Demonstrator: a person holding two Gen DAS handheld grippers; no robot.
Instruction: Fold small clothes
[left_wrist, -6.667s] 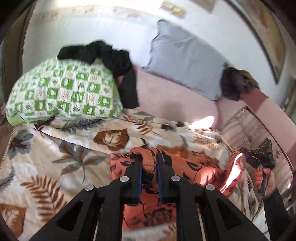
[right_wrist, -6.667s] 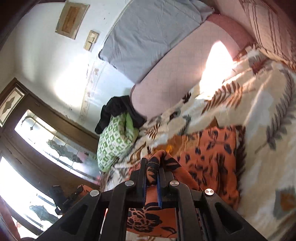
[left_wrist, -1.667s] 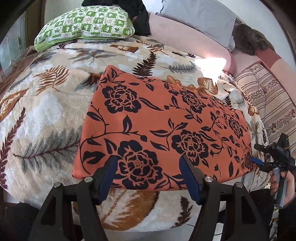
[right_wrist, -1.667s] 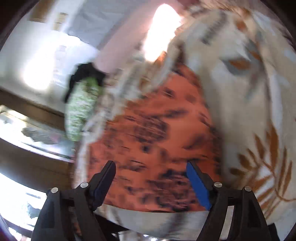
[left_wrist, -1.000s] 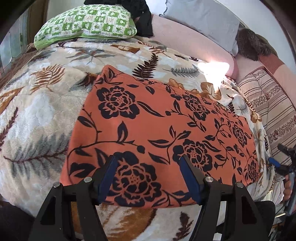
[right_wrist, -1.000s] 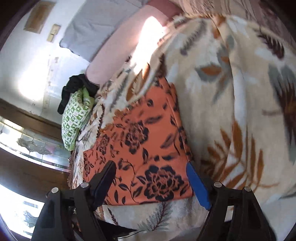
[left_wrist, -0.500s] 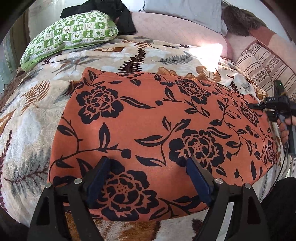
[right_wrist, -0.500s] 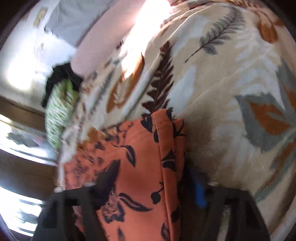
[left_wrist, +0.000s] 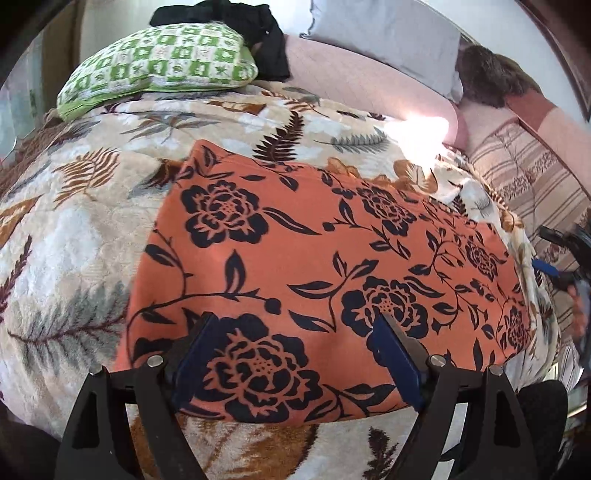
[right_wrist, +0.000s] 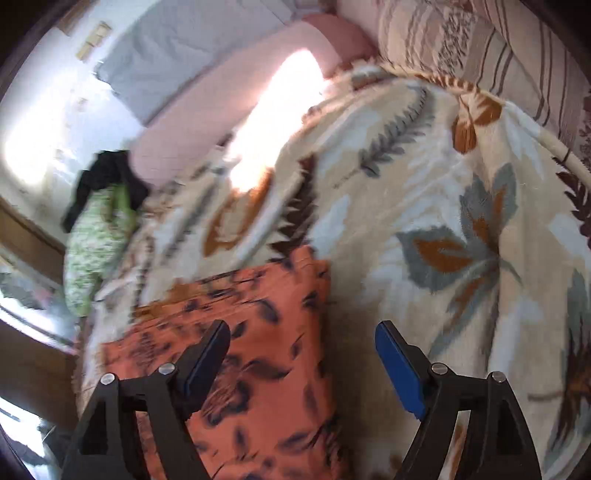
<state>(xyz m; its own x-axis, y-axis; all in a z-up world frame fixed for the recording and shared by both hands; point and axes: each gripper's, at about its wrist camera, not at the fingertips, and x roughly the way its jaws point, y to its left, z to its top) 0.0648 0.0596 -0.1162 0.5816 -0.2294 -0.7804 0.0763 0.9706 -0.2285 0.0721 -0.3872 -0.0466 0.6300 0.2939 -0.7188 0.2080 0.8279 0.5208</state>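
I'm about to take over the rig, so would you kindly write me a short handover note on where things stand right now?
Left claw: open, empty, hovering over the near edge of the orange floral cloth.
Right claw: jaws have just been opening and now stand wide; nothing is gripped. It sits over the cloth's right-hand edge, partly over the leaf-print blanket.
The cloth lies flat and smooth as a rectangle on the blanket, near the bed's front edge. The green checked pillow lies behind it.
Done: the cloth is laid out; whether it is already folded once I cannot tell.
Left: probably grip the edges and fold it smaller.
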